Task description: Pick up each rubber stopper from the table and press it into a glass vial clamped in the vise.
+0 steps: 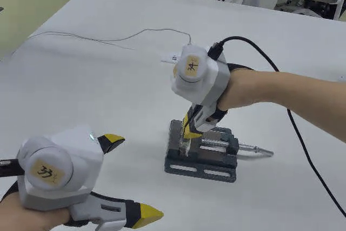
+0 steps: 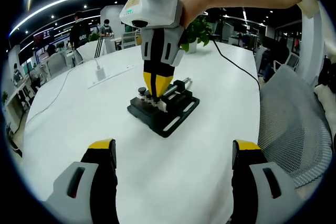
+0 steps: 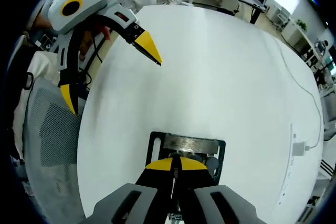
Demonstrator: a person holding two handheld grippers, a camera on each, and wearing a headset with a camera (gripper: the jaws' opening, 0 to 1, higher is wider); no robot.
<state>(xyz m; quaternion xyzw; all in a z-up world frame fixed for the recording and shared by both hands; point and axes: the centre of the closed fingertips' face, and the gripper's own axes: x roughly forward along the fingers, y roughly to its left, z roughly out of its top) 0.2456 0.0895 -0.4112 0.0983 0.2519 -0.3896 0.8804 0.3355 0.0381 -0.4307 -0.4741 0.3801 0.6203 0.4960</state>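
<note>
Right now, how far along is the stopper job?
Done: unclear; small dark round tops sit at the dark metal bench vise, too small to count. In hand: right gripper shut, tips down on the vise's clamp; anything pinched is hidden. Left gripper open, empty, held aside over the white table. Left: cannot judge the remaining count.

Vise (image 1: pixel 201 158) on table (image 1: pixel 108 79); right gripper (image 1: pixel 190 132) over it
</note>
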